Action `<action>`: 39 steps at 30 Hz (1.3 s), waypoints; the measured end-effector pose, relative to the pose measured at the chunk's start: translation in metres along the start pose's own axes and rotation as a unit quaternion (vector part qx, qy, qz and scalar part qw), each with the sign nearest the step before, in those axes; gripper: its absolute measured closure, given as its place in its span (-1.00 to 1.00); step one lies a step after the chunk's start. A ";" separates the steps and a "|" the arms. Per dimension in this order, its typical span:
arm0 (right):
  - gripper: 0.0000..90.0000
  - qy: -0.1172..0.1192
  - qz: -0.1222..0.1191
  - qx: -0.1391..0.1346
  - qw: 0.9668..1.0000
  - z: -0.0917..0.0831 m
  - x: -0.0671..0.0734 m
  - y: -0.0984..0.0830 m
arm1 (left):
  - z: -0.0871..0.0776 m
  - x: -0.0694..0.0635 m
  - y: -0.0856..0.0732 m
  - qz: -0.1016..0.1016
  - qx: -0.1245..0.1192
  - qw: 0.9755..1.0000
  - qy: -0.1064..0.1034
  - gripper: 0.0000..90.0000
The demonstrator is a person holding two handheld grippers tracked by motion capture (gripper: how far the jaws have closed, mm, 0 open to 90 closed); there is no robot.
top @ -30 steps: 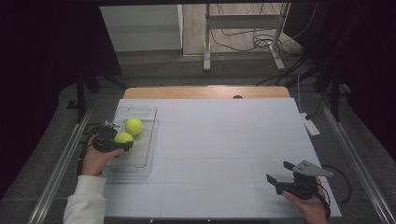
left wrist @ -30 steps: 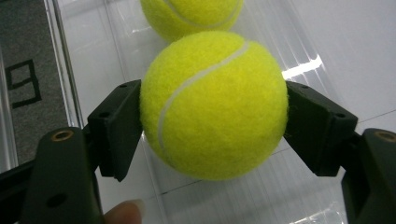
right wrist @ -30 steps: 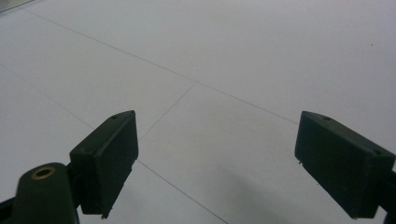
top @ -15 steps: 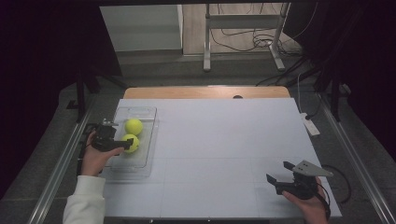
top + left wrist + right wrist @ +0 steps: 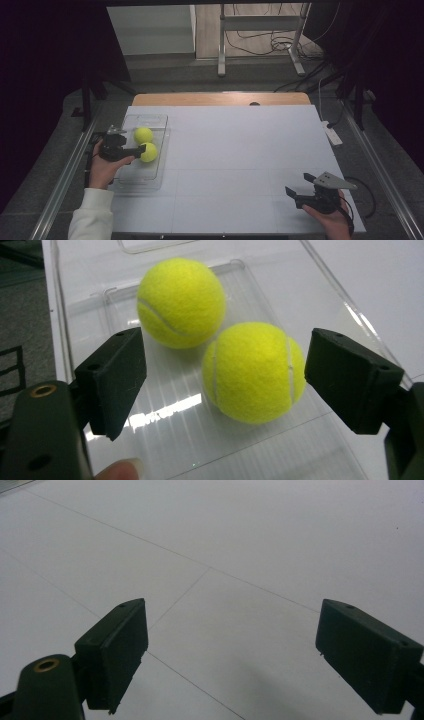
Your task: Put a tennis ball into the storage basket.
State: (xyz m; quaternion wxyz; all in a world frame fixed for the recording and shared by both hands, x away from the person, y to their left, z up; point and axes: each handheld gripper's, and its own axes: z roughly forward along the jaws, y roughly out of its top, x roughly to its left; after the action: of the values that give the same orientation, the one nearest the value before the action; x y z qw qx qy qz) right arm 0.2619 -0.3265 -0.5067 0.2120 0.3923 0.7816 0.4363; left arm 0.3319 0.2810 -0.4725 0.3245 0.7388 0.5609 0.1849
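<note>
While the left gripper [image 5: 220, 385] sits at frame left with jaws freshly parted, the nearer tennis ball [image 5: 254, 372] lies loose between them in the clear tray [image 5: 320, 295], touching the second ball [image 5: 181, 303]; no readable writing. Lower right, the right gripper [image 5: 230, 655] gapes empty.

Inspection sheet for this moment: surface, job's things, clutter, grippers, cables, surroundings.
Surface: white table, wooden far edge.
Job's things: two tennis balls, near ball and far ball, in clear tray at left.
Clutter: power strip at right edge.
Grippers: left gripper jaws just opened, near ball between them, pads off it; right gripper open over bare table.
Cables: loops on floor beyond table.
Surroundings: dark, metal stand behind.
</note>
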 end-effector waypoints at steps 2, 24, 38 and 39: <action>-0.69 0.000 0.000 0.000 1.000 0.000 0.000 0.000 | -0.001 -0.001 0.000 0.000 -0.006 1.000 -0.006 -0.59; -0.69 0.002 0.001 -0.003 1.000 -0.001 0.000 0.000 | -0.019 -0.032 -0.011 0.005 -0.073 0.992 -0.099 -0.60; -0.69 0.005 -0.001 -0.005 1.000 -0.001 0.000 0.001 | -0.030 -0.047 -0.039 0.027 -0.091 0.989 -0.117 -0.59; -0.69 0.005 -0.001 -0.006 1.000 -0.001 0.000 0.001 | -0.030 -0.048 -0.040 0.029 -0.093 0.988 -0.117 -0.59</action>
State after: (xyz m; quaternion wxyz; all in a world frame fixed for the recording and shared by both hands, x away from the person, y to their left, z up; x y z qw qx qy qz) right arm 0.2615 -0.3270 -0.5054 0.2108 0.3885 0.7802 0.4426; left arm 0.2699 0.2498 -0.4743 0.4495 0.7382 0.4777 0.1576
